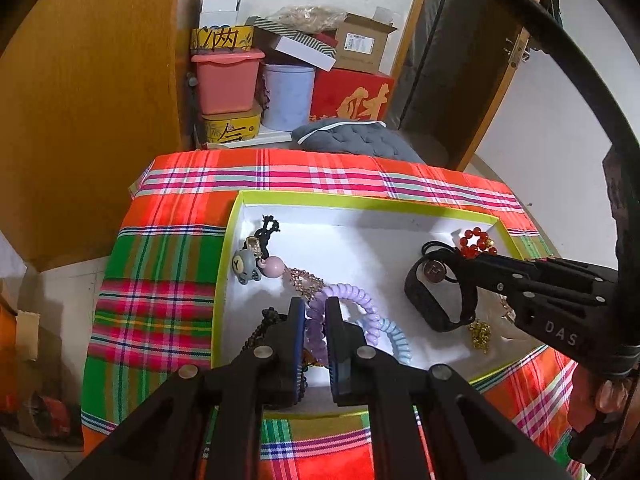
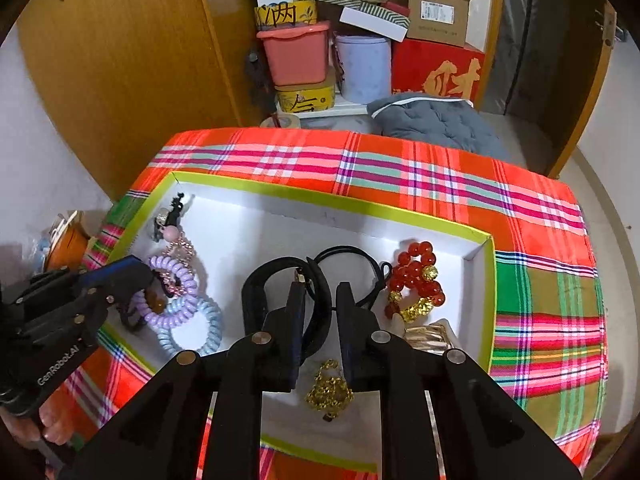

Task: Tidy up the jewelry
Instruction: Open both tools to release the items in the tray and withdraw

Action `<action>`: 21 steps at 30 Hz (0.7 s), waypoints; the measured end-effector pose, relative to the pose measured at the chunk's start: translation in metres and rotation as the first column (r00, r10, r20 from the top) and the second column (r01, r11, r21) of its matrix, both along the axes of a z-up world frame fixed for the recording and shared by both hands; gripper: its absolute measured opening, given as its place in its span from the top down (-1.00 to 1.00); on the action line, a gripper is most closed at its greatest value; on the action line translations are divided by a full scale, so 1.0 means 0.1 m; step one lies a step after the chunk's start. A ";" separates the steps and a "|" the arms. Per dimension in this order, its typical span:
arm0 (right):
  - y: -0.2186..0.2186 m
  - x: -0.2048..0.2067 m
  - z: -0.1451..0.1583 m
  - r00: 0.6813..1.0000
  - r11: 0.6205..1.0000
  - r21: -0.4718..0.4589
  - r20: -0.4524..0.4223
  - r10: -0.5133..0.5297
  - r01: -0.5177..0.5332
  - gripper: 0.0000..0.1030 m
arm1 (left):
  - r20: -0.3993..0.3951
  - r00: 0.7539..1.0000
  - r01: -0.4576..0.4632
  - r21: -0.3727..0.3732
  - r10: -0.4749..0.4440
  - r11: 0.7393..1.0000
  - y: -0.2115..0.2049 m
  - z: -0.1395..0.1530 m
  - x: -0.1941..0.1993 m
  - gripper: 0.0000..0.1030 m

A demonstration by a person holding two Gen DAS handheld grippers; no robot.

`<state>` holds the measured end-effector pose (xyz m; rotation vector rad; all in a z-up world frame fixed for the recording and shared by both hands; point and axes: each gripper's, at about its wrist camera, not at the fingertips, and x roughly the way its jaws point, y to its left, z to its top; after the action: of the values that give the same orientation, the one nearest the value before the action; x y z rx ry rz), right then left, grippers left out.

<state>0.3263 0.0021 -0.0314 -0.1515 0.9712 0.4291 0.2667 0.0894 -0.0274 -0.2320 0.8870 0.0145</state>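
Observation:
A white tray with a lime rim (image 1: pixel 360 200) (image 2: pixel 320 196) lies on a plaid cloth and holds jewelry. My left gripper (image 1: pixel 316 308) (image 2: pixel 154 276) is shut on a purple bead bracelet (image 1: pixel 316 320), beside a lilac coil tie (image 1: pixel 356 298) (image 2: pixel 176 272) and a blue coil tie (image 1: pixel 396 340) (image 2: pixel 192 332). My right gripper (image 2: pixel 320 292) (image 1: pixel 460 264) straddles a black wristband (image 2: pixel 260 284) (image 1: pixel 432 304), jaws narrowly apart around its strap. A red bead bracelet (image 2: pixel 416 276) (image 1: pixel 476 242), a gold chain (image 2: pixel 330 390) (image 1: pixel 480 334) and a bear keychain (image 1: pixel 246 268) also lie in the tray.
The plaid-covered table (image 1: pixel 168 248) (image 2: pixel 540 280) drops off on all sides. Behind it stand a wooden cabinet (image 1: pixel 88 100), stacked boxes and tubs (image 1: pixel 228 80) (image 2: pixel 296 52), a red box (image 2: pixel 436 72) and a grey cushion (image 2: pixel 432 120).

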 end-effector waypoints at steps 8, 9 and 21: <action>-0.08 -0.29 0.20 1.000 0.999 0.039 0.022 0.012 -0.012 0.68 | 0.021 1.000 -0.013 0.004 0.013 1.000 -0.02 0.18 -0.18 0.81; -0.10 -0.32 0.21 1.000 0.999 0.043 0.025 0.011 -0.012 0.67 | 0.025 1.000 -0.012 0.011 0.012 1.000 -0.04 0.21 -0.23 0.80; -0.33 -0.94 0.42 0.999 0.995 0.100 0.037 0.017 -0.020 0.54 | 0.053 0.998 -0.027 0.023 0.025 0.999 -0.23 0.47 -0.81 0.54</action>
<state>0.2324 -0.0305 0.0105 -0.0772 0.9115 0.4895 0.1855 0.0663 0.0194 -0.2212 0.8305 0.0428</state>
